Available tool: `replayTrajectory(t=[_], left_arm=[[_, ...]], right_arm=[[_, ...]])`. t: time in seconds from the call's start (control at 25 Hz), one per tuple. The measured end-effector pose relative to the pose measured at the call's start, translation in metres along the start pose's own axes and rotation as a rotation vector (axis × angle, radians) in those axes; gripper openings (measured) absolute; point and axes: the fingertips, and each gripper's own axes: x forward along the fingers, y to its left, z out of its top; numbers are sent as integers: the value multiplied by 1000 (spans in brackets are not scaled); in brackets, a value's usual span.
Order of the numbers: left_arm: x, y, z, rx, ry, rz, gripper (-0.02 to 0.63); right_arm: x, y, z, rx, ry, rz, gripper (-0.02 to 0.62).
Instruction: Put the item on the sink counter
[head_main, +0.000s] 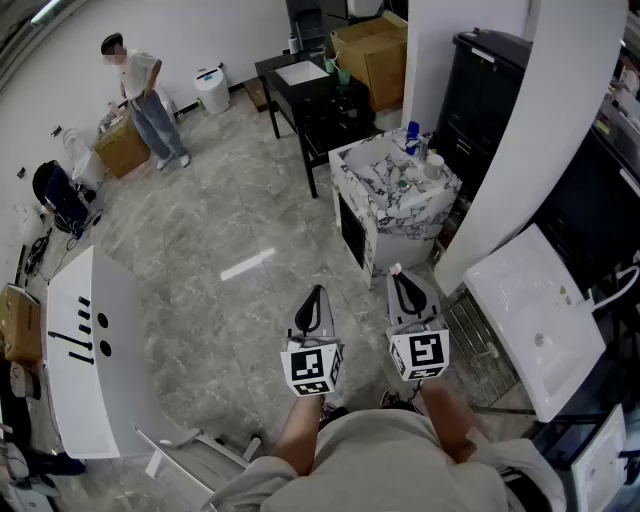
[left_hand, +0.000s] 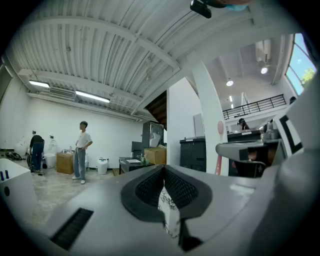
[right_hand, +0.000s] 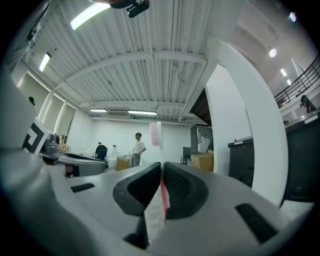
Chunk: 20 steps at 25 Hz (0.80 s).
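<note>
Right gripper (right_hand: 161, 169): clamped on toothbrush (right_hand: 156, 134), head beyond tips
Left gripper (left_hand: 163, 172): jaws together, empty
Sink counter (head_main: 372, 215): twelve o'clock, well apart

The toothbrush (right_hand: 156, 135) has a pink handle and pink-and-white bristles; the sink counter tabletop (head_main: 400, 225) is white with dark marble veining.

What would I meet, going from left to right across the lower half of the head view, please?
White board with black marks → left gripper → right gripper holding a toothbrush → white basin.
</note>
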Motion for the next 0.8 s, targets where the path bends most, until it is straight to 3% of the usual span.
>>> replayTrajectory(t=[0.8], left_arm=[[-23, 6, -19, -36, 22, -100, 9]], right_arm=[[-6, 48, -11, -3, 23, 4, 23]])
